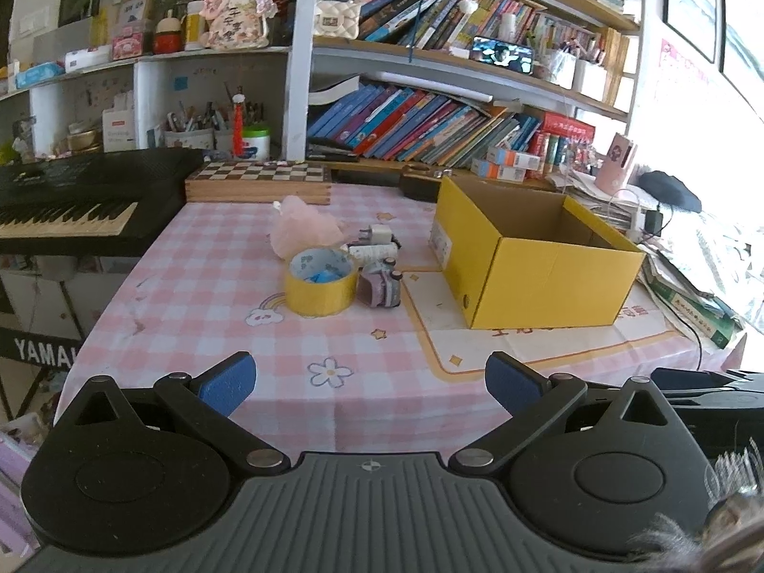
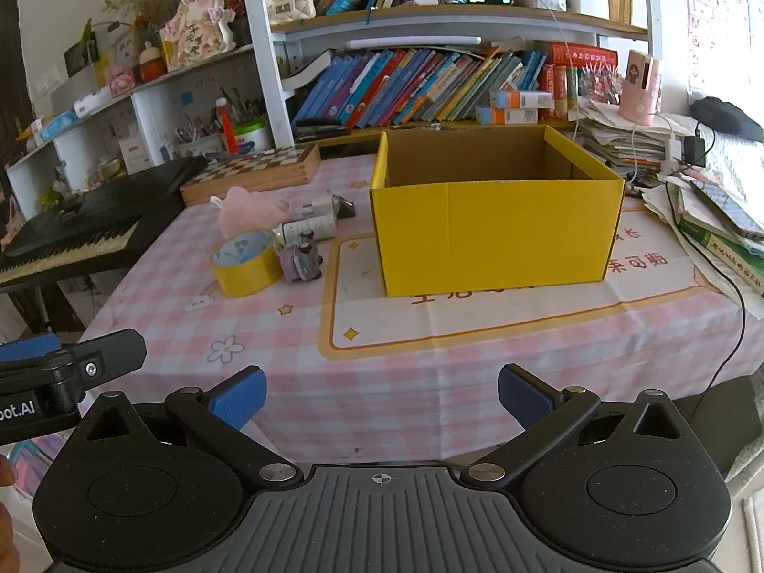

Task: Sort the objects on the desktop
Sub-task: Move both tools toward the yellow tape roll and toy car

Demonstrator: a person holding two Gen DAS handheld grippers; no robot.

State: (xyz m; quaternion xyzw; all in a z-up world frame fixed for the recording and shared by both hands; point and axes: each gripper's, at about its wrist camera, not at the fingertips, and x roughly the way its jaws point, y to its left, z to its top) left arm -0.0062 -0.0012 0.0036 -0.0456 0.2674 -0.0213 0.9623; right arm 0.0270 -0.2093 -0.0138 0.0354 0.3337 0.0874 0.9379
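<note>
A yellow cardboard box stands open-topped on the pink checked tablecloth. Left of it lies a cluster: a yellow tape roll, a small purple toy car, a white tube, a white plug adapter and a pink fluffy object. My left gripper hangs open over the table's near edge, nothing between its blue pads. My right gripper is likewise open and holds nothing. The left gripper's body shows at the right wrist view's left edge.
A wooden chessboard box and a black keyboard sit at the back left. Bookshelves line the back. Stacked papers, books and cables crowd the table's right side. A paper mat lies under the box.
</note>
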